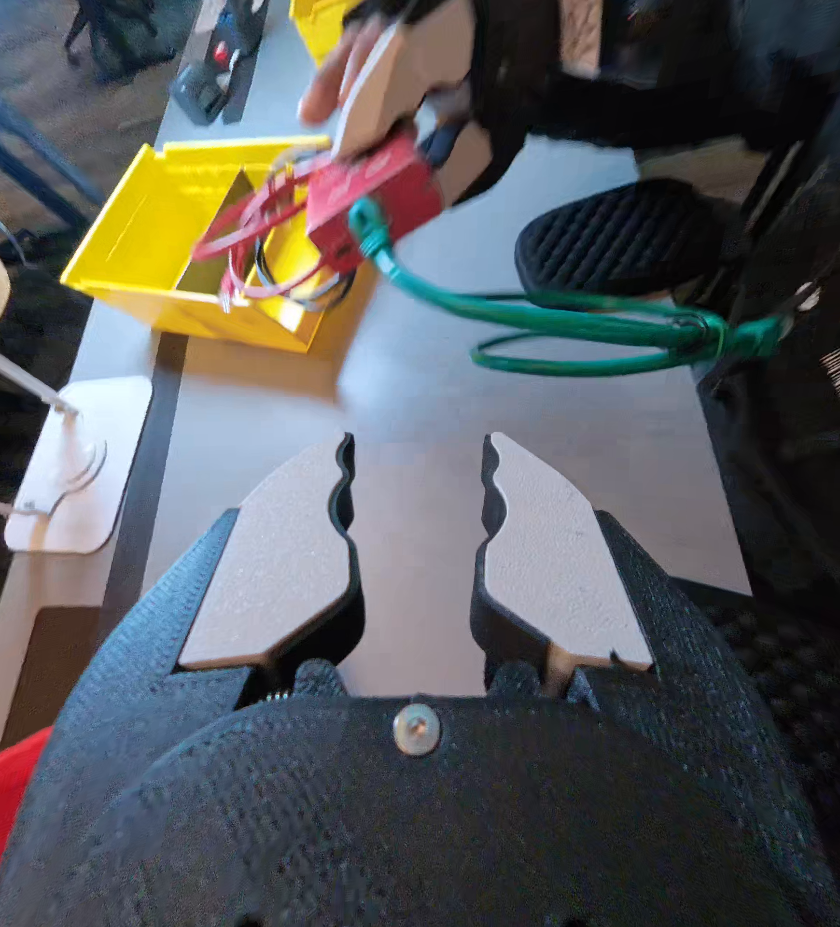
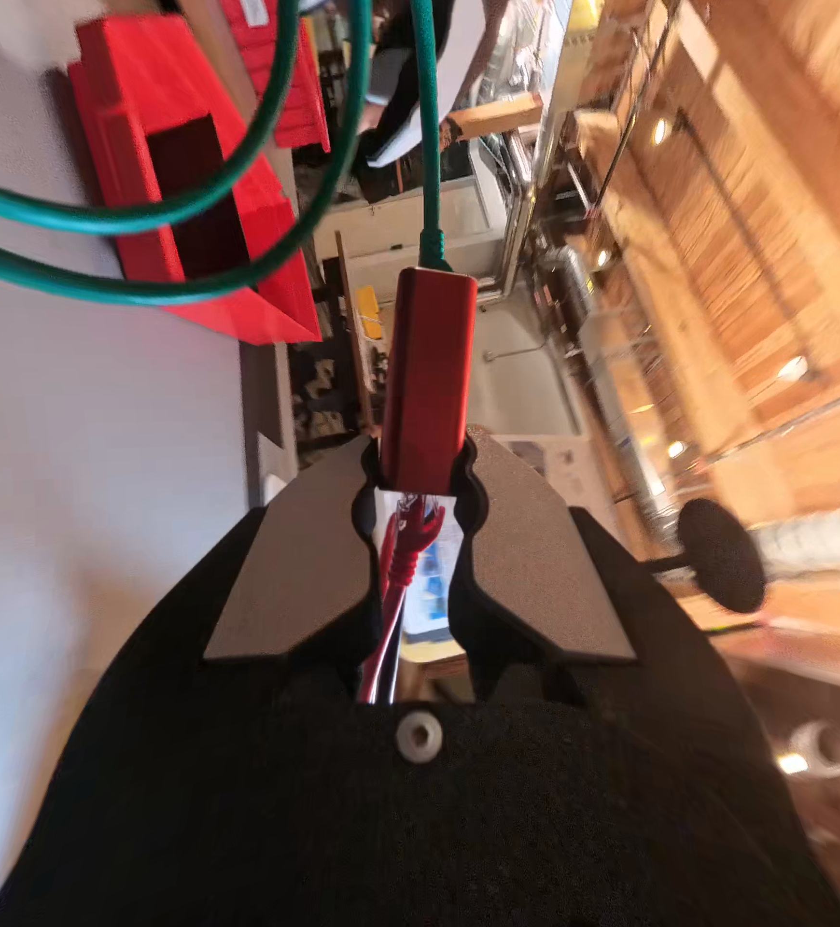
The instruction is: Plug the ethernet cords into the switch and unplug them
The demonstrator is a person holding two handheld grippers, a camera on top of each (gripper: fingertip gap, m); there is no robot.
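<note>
Red switch point(image 2: 428, 376) lengthwise in right claw point(image 2: 420, 464), green cord point(image 2: 428, 150) at far end.

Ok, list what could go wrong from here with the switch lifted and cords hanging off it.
1. The right gripper pinches only one end of the red switch, so it could pivot or slip.
2. The green cord loops back toward the person; a snag could yank its plug out.
3. The red cord trails into the yellow bin and may drag it. The left gripper hangs open, supporting nothing.

Workshop — parts bins point(image 1: 122, 241), worktable point(image 1: 458, 401), shelving.
</note>
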